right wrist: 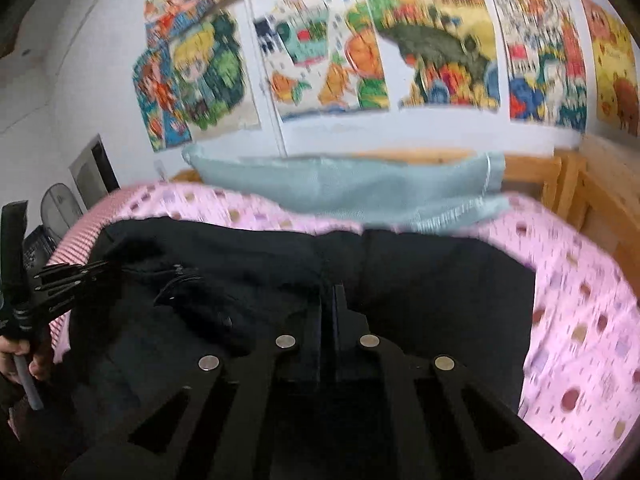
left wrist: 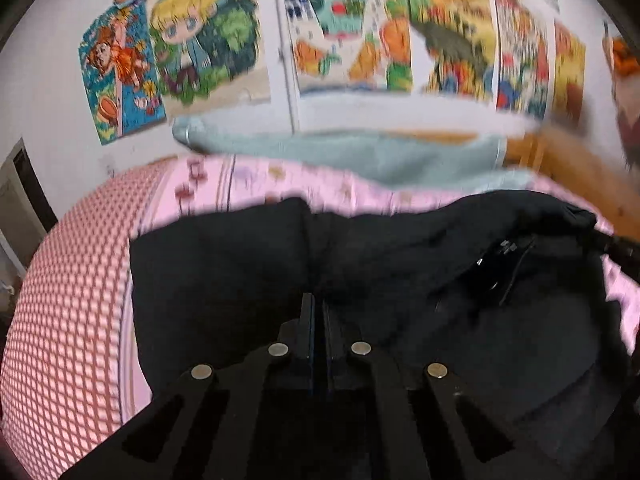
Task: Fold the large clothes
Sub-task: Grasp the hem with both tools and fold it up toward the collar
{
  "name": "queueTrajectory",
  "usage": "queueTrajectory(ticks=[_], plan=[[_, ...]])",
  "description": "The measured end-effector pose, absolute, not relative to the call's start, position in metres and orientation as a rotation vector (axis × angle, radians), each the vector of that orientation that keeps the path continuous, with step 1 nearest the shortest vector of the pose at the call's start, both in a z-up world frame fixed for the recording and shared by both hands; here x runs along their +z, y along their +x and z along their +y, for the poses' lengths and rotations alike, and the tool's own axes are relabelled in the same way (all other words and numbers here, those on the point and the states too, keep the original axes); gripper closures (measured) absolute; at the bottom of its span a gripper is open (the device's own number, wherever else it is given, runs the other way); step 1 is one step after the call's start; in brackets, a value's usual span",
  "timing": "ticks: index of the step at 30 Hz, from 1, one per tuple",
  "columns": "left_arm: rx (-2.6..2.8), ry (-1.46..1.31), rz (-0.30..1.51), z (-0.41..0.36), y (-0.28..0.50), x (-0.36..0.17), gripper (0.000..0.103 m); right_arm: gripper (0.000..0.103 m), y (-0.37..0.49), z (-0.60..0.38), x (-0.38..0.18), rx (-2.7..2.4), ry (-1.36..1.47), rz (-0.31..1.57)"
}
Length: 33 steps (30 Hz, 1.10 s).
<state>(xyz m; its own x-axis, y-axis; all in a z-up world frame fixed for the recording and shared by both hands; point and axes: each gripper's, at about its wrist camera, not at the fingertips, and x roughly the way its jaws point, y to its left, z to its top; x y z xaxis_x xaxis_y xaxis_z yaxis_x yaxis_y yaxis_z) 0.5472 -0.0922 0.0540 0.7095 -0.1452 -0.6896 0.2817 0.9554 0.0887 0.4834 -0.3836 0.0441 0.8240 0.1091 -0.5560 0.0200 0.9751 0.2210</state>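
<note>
Pink bedsheet (left wrist: 72, 300), black garment (left wrist: 224, 264) under left claw (left wrist: 318, 300)

We hold our left gripper (left wrist: 318, 304) tilted downward, its two black fingers (left wrist: 307, 320) pressed together with no gap showing between the tips. Our right gripper (right wrist: 330, 296) points down at a shallower slant, and its jaws are likewise fully closed. In the right wrist view, our left gripper shows again at the far left edge, gripped by our left hand (right wrist: 18, 354) around its handle.
</note>
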Motion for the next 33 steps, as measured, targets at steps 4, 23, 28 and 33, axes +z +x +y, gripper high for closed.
queueTrajectory(ticks=[4, 23, 28, 33], plan=[[-0.187, 0.29, 0.819, -0.102, 0.553, 0.01, 0.102, 0.1, 0.491, -0.393, 0.004, 0.008, 0.246, 0.689], [-0.343, -0.009, 0.531, -0.08, 0.542, 0.101, 0.1, 0.063, 0.48, -0.406, 0.096, 0.084, 0.27, 0.489], [-0.474, -0.082, 0.658, -0.115, 0.587, 0.096, 0.099, 0.064, 0.537, -0.393, 0.077, 0.219, 0.403, 0.592], [-0.665, 0.06, 0.748, -0.141, 0.579, 0.058, 0.1, 0.083, 0.542, -0.367, 0.036, 0.322, 0.282, 0.75]])
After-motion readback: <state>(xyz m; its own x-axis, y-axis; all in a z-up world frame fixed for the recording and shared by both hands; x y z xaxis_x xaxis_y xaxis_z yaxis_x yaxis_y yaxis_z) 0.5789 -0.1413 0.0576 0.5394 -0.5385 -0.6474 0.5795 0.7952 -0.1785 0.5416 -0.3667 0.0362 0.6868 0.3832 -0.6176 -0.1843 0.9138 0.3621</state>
